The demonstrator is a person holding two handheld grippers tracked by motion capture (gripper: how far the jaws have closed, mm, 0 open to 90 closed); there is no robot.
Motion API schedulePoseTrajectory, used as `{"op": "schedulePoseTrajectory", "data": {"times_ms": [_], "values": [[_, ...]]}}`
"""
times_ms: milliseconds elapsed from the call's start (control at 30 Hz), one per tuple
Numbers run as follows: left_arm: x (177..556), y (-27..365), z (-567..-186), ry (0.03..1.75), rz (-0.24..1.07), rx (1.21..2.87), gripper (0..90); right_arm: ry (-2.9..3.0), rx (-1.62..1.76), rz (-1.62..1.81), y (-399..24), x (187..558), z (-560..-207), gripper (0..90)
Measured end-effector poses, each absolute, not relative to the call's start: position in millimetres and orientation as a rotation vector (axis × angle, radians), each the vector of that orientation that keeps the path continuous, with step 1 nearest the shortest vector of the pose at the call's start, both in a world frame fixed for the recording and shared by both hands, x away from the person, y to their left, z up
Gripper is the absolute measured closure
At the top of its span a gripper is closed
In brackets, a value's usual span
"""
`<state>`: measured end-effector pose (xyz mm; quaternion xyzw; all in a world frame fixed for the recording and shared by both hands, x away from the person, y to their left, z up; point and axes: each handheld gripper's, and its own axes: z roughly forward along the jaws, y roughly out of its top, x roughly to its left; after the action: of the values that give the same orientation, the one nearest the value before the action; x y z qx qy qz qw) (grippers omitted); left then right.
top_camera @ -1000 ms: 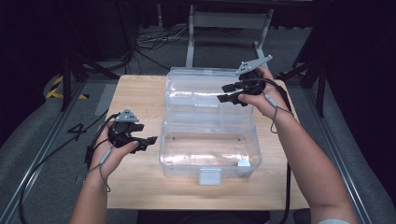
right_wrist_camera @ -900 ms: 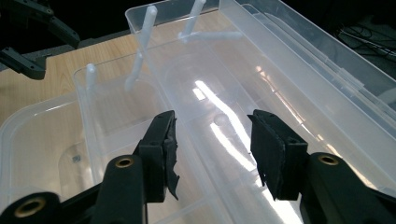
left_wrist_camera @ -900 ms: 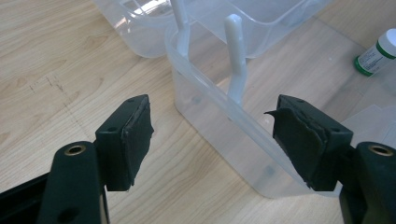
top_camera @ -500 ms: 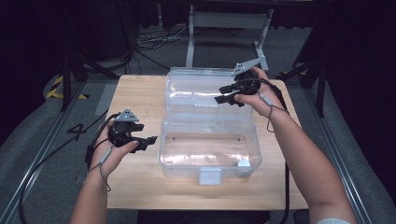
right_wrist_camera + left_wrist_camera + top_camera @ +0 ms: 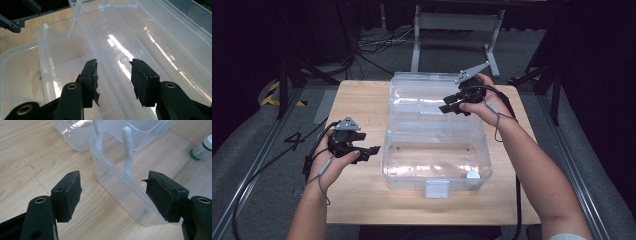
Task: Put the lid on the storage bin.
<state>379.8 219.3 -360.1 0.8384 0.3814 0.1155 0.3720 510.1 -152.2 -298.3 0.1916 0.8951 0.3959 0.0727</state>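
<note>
Wood of the table (image 5: 362, 200) lay bare nearest the person, where the left gripper (image 5: 371, 150) hung with jaws spread wide and empty, just beside the clear plastic box (image 5: 437, 165), which held a small bottle (image 5: 472, 175). Farther off, the right gripper (image 5: 446, 108) hovered over the lifted-out tray (image 5: 422, 95), its jaws half apart, just closing, nothing pinched between them

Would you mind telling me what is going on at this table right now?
A person is working on an open clear box on a wooden table. The right gripper hovers over the lid, its jaws just closing with nothing between them. The left gripper waits open beside the box's left wall. A small white bottle lies inside the box.
</note>
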Motion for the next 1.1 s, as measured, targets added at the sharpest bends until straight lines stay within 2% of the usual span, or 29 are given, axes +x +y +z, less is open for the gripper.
{"op": "schedulePoseTrajectory", "data": {"times_ms": [300, 400, 733, 1100], "values": [[379.4, 219.2, -359.9, 0.981, 0.291, 2.143, 28.6, 2.725, 0.549, 1.154, -147.6, 508.9, -301.9, 68.5], [379.7, 219.3, -359.7, 0.974, 0.3, 2.151, 28.6, 2.734, 0.542, 1.153, -146.3, 507.3, -301.7, 75.2], [378.0, 217.0, -358.6, 0.973, 0.29, 2.149, 28.6, 2.736, 0.52, 1.165, -146.4, 504.6, -302.3, 79.4], [368.1, 203.6, -350.1, 0.881, 0.258, 2.154, 28.6, 2.734, 0.526, 1.183, -148.8, 502.5, -302.7, 80.9]]}}
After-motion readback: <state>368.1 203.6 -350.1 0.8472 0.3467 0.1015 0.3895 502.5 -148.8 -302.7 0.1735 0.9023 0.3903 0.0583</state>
